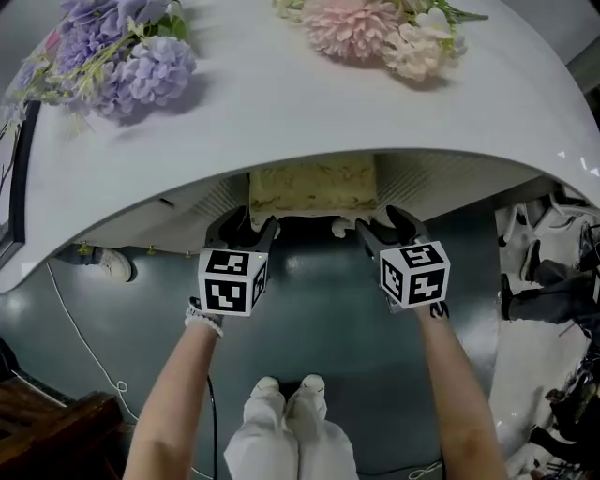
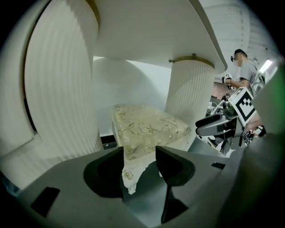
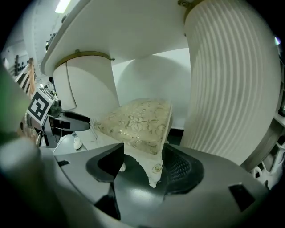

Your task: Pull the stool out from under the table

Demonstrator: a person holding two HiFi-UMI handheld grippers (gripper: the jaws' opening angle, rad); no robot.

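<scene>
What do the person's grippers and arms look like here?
The left gripper and right gripper each have dark curved jaws and a white cube with black square markers. Arms are bare, no sleeves; a white band circles the left wrist, a dark band the right.

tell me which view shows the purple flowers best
The head view: the purple flowers lie on the white table. Both gripper views look under it at the stool and show no flowers.

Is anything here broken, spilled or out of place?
Nothing stands out. The stool stands upright under the table; purple flowers and pink flowers lie on top. Both open, the left gripper and right gripper each straddle a front stool corner.
</scene>
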